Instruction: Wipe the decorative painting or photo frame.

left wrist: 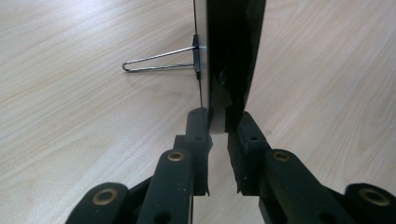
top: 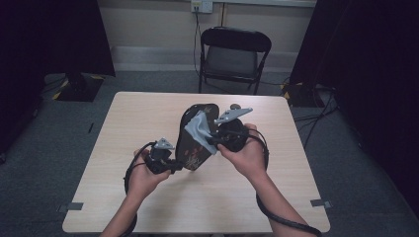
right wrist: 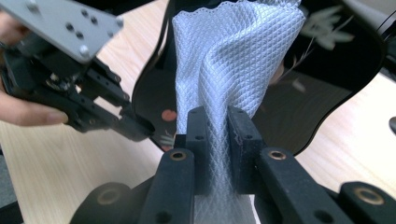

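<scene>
Forearms enter the high view from the bottom edge, each hand wrapped round a gripper above the light wooden table point(top: 148, 207). Nearest, the left gripper point(top: 174, 167) is clenched on the lower edge of a black lacquered board point(top: 195, 143), which is held upright on its edge, clear of the tabletop. Seen along that gripper's own jaws, the board point(left wrist: 231, 56) is pinched edge-on between the two pads, and a wire stand point(left wrist: 156, 62) is seen jutting from its pale back face toward the table point(left wrist: 70, 116). Slightly farther, the right gripper point(top: 213, 143) is closed on a grey waffle-textured cloth point(top: 200, 127). In the right gripper view the cloth point(right wrist: 233, 60) is squeezed between the jaws and is pressed, bunched and fanned out, against the board's glossy face point(right wrist: 327, 74), where painted leaves and small red motifs are visible. The left gripper point(right wrist: 140, 127) is also seen there, fastened on the board's rim. Beyond the table, a black folding chair point(top: 234, 57) is placed against the pale wall, with dark curtains on either side.
</scene>
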Demonstrator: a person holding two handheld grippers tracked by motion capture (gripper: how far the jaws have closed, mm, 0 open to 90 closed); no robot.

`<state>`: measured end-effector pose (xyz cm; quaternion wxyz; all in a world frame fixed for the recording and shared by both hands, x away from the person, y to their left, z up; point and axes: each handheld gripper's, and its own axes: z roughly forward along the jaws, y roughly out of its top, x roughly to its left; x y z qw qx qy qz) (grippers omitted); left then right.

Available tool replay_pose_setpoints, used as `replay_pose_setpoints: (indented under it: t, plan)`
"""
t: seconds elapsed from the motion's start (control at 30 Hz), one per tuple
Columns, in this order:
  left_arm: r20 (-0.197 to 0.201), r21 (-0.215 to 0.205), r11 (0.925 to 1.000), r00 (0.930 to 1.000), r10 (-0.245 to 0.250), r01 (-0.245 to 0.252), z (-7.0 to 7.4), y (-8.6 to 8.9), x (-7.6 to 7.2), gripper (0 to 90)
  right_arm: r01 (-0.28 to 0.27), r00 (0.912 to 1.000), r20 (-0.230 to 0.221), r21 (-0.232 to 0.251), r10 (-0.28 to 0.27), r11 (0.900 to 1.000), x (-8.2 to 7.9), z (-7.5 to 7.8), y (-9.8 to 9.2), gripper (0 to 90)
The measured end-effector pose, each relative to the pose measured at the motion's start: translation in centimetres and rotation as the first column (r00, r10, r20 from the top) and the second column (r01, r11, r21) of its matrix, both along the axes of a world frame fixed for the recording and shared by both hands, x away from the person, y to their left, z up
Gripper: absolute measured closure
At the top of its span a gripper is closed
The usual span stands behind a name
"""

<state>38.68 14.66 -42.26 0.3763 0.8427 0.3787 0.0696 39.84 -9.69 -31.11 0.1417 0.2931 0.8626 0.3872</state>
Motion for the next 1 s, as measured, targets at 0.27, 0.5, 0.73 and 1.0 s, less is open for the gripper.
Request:
replay_pose_setpoints:
  t: [0.27,0.5,0.73,1.0]
  plan:
    - [-0.002,-0.003,1.0000,1.0000,0.005,-0.005,0.0,-0.1,0.0,78.6,0.000,0.9992,-0.039,-0.022,0.000,1.000,-0.1,-2.7,0.0,80.8]
    - [-0.001,0.000,1.0000,1.0000,0.003,-0.003,0.0,0.0,0.0,78.6,-0.008,0.9958,-0.091,-0.046,0.003,0.999,-0.4,-5.8,0.2,80.7]
    - [-0.002,-0.002,1.0000,1.0000,0.005,-0.005,0.0,-0.1,0.0,78.6,-0.011,0.9896,-0.144,-0.078,0.000,0.997,-0.6,-8.9,0.3,80.8]
    - [-0.001,-0.001,1.0000,1.0000,0.004,-0.004,0.0,0.0,0.0,78.6,-0.024,0.9760,-0.218,-0.105,0.001,0.994,-1.1,-12.8,0.3,80.8]
